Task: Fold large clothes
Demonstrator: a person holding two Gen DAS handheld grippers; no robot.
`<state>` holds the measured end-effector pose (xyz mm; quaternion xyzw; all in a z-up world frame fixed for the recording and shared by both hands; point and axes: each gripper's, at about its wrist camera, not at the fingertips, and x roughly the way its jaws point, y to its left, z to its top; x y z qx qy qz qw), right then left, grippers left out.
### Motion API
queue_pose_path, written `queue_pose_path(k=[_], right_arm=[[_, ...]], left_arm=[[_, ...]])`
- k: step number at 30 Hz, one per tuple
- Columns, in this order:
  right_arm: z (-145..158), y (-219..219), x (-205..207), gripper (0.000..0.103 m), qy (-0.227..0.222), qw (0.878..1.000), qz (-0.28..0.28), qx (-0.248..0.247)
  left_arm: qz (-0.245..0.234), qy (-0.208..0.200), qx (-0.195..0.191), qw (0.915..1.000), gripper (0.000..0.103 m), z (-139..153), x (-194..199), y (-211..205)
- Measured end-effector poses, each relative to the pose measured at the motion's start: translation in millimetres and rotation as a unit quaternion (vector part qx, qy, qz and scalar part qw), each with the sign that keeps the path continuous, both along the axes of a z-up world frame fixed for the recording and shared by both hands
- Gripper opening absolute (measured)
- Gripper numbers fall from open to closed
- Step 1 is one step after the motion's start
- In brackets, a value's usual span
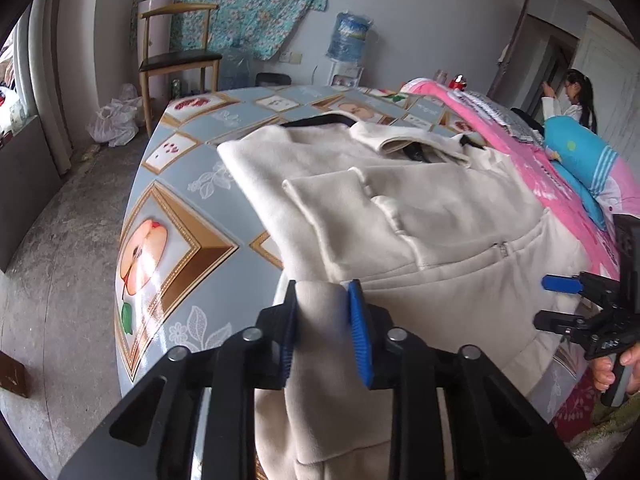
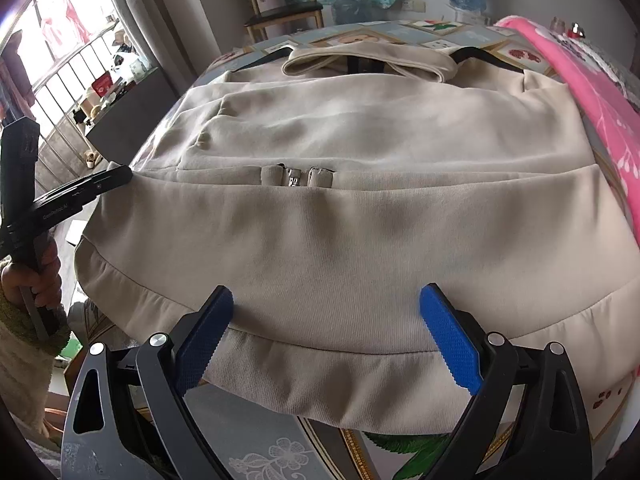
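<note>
A cream zip-up jacket (image 1: 420, 208) lies spread flat on the table, collar at the far end, with its sleeves folded across the body. My left gripper (image 1: 324, 292) is shut on a bunched fold of the jacket's near left edge, and the fabric hangs down between its blue pads. In the right wrist view the jacket (image 2: 360, 128) fills the middle. My right gripper (image 2: 326, 296) stands open just above the ribbed hem, fingers wide apart and gripping nothing. The right gripper (image 1: 556, 303) also shows open at the right edge of the left wrist view.
The table (image 1: 192, 184) has a grey-blue cloth printed with framed fruit. A pink quilt (image 2: 592, 92) and a blue cushion (image 1: 576, 152) lie along its right side. A wooden chair (image 1: 176, 60), plastic bags (image 1: 114, 120) and a water dispenser (image 1: 348, 36) stand behind. A person (image 1: 576, 96) sits at the back right.
</note>
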<state>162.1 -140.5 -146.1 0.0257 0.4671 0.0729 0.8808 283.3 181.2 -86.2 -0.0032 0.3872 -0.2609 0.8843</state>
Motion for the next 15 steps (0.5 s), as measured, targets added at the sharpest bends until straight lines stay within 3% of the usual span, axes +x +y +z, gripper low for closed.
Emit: queue_pose_path(k=[6, 10, 15], right_arm=[[-1, 2, -1, 0.091, -0.005, 1.0, 0.002, -0.008], [-1, 2, -1, 0.091, -0.008, 1.0, 0.003, -0.007], [-2, 1, -2, 0.092, -0.014, 1.0, 0.006, -0.006]], left_arm=[[-0.046, -0.001, -0.022, 0.9987, 0.021, 10, -19, -4], [-0.03, 0.02, 0.01, 0.9993, 0.021, -2, -13, -6], [-0.02, 0.036, 0.007, 0.9991, 0.021, -9, -5, -6]])
